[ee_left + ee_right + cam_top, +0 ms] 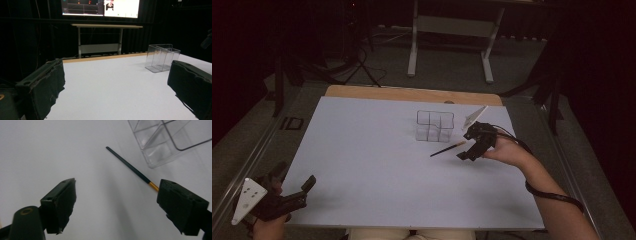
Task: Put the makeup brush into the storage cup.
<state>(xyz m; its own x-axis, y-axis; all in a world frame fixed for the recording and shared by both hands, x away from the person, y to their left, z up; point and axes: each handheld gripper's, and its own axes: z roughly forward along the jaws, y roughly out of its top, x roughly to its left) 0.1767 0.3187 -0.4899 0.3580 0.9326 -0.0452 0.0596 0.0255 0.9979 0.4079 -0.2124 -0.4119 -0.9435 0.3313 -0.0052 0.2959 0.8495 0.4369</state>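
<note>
Your right gripper (pixel 468 150) is the one placed for this; its fingers (pixel 60 202) stand wide with nothing between them. The brush (pixel 448 148) lies flat on the white bench (pixel 362 165), just near of the clear organizer (pixel 434 125) and right of centre. Its long axis runs on a diagonal, dark handle tip to the near left, gold ferrule end to the far right, toward your gripper. In the right gripper view the brush (pixel 130 166) passes under the edge of one finger at its ferrule end instead of lying between the two, so you would likely need to shift across to straddle it. Your left gripper (pixel 287 197) sits at the near left corner, well apart, its fingers (pixel 42 90) also wide and empty.
</note>
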